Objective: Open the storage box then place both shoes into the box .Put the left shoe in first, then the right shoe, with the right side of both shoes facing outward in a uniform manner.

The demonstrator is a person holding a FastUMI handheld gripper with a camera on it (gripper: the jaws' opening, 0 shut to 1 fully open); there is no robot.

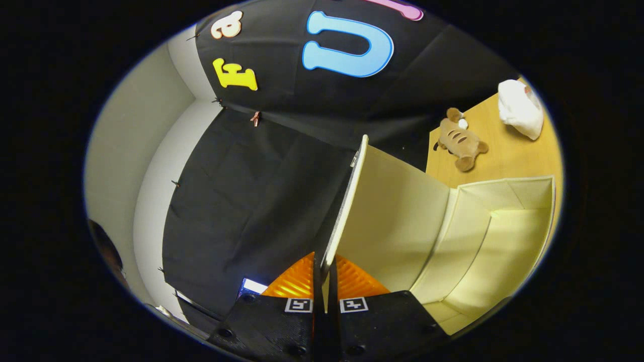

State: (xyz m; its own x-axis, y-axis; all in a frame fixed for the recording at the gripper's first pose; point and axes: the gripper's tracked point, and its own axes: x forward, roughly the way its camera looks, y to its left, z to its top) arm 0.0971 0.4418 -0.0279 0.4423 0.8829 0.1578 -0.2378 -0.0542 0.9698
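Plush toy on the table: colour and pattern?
Brown with dark stripes; the plush toy shows best in the gripper view.

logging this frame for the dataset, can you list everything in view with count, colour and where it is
storage box lid: 1, cream, lifted up, its edge pinched between the two fingers
storage box: 1, cream inside, open, beyond the fingers beside the lid
table: 1, light wood, behind the box
plush toy: 1, brown with dark stripes, lying on the table beyond the box
white bundle: 1, white, on the table past the plush toy; cannot tell what it is
black cloth: 1, black, booth wall behind the lid
wall: 1, pale grey, beside the cloth
gripper: 1, both fingers closed on the lid's edge
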